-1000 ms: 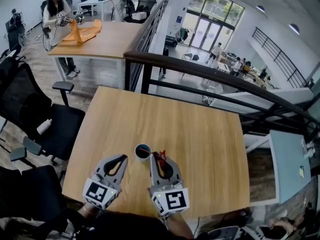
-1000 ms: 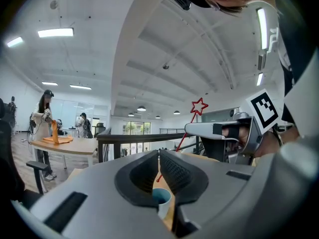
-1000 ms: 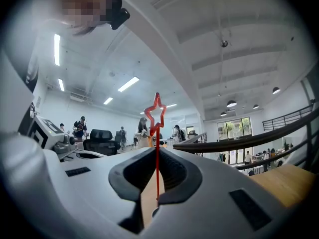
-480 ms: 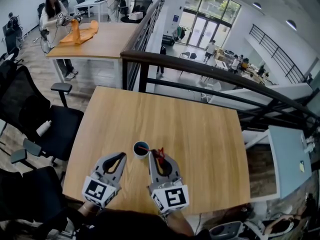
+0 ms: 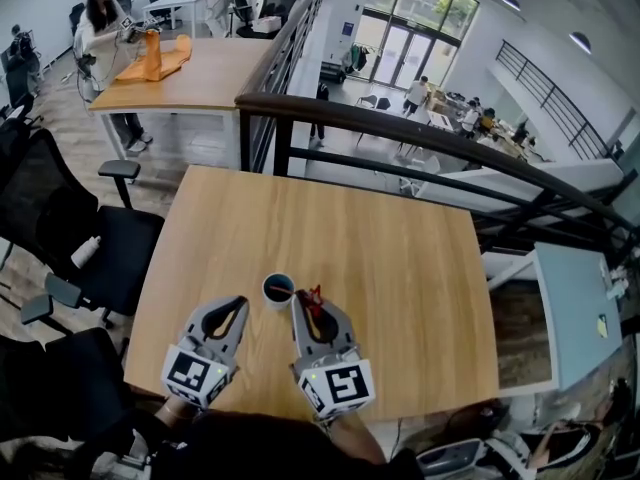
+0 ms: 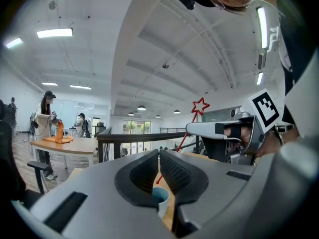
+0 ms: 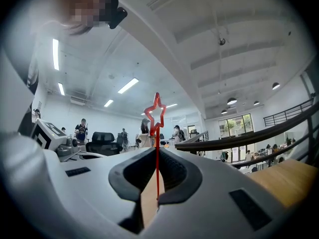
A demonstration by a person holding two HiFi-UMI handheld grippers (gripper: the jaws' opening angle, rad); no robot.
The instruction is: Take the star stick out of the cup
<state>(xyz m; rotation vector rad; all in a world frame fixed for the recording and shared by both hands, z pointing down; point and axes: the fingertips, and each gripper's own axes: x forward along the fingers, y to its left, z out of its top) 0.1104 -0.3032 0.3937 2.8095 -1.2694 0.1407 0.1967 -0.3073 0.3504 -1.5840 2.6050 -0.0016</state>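
Firmly clamping right gripper (image 7: 157, 152) jaws on the stick (image 7: 157, 176), low on its thin red stem, under the outlined star (image 7: 155, 114). Judging it light, slim, springy, easily bent. Holding left gripper (image 6: 158, 156) jaws together, empty, near the small round cup (image 6: 160, 197). Standing, seemingly, with the stick's lower end inside that cup on the wood-grain counter (image 5: 400, 258).

Your right tongs (image 7: 157, 156) are clamped on the thin red stem of the star stick (image 7: 155, 112). It stands upright between the jaws, its outlined star well above their tips. Right of the tongs lies the wooden desk (image 7: 281, 176), with a dark railing (image 7: 259, 133) above it.
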